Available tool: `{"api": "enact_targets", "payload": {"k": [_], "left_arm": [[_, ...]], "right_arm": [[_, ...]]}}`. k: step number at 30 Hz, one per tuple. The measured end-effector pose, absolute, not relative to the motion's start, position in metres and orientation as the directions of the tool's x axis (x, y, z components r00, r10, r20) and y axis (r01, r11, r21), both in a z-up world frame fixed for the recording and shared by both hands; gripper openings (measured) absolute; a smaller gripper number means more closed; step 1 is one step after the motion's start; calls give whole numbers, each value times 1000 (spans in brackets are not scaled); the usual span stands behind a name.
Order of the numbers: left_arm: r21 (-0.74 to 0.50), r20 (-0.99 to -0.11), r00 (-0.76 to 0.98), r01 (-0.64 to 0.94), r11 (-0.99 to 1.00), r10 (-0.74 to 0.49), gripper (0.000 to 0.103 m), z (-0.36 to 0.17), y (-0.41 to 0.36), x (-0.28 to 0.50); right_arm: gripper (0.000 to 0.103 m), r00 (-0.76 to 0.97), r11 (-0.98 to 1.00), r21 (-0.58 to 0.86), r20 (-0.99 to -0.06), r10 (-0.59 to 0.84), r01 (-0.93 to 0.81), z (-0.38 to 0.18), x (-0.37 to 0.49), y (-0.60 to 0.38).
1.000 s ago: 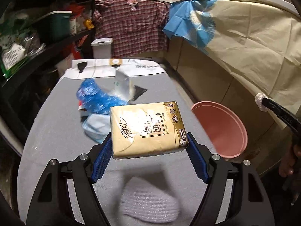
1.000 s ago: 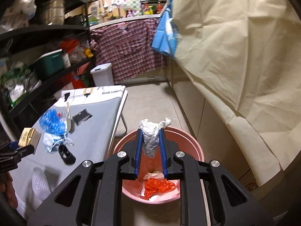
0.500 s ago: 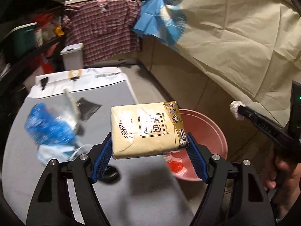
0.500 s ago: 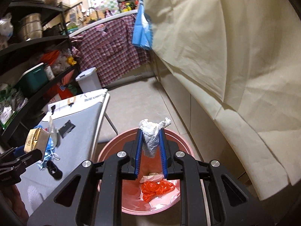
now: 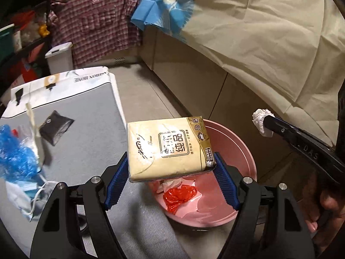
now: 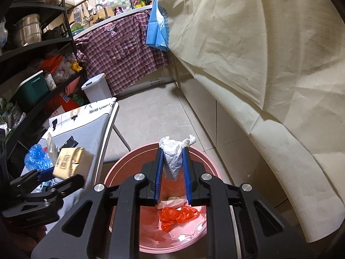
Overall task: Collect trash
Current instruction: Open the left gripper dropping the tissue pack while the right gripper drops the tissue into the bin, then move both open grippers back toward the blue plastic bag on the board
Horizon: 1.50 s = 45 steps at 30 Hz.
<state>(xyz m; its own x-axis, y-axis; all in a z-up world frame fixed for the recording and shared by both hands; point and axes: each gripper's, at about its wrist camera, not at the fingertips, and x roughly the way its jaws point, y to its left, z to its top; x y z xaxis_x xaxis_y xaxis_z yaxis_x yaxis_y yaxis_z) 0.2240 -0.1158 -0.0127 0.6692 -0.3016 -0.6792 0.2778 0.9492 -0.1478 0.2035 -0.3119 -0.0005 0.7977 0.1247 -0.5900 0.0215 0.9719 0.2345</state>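
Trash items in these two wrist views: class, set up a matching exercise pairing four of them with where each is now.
Things:
1. tissue pack
2. white paper wad
3. red plastic bag
4. blue plastic bag

Places:
A. lying in the pink basin
B. on the grey table
C. between the left gripper fingers
D. between the right gripper fingers

Pairs: 1-C, 2-D, 3-A, 4-B

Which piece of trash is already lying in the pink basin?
The red plastic bag, with white scraps beside it, lies in the pink basin. The tissue pack and crumpled white paper are each held in tongs.
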Motion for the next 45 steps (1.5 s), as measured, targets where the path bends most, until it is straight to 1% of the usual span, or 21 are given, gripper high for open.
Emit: {"api": "enact_targets", "payload": {"k": [6,8,9,10,18,21,24,35,45], "left_arm": [[-167,-695,647,281,945,-315,73,-21,-123,237],[-166,-701,642,279,946,-312,74,-23,-125,241],[-166,-702,640,280,946,-313,76,-24,-126,242],[-176,-698,638,285,942,-324,79,-23,-125,242],[-207,-687,643,273,939,-338,79,-21,-118,240],[-211,-686,644,269,940,-338,79,-20,-115,236],[-209,-684,646,271,940,-338,79,-17,-111,232],[-203,-654,689,240,949,-314,79,14,-78,206],[-207,-637,726,163,965,-260,79,43,-19,175]], "right_arm": [[19,788,973,230,-603,123,25,-7,212,-310],[23,783,975,221,-612,113,32,-10,214,-308],[24,779,976,216,-618,106,38,-11,216,-308],[28,772,976,214,-627,101,47,-13,218,-308],[29,757,979,204,-644,109,32,-18,224,-302],[33,756,979,203,-645,109,32,-18,222,-303],[39,754,980,199,-648,110,29,-18,222,-302],[39,781,985,173,-616,103,6,-9,212,-295],[39,809,989,143,-578,107,-28,12,183,-284]]}}
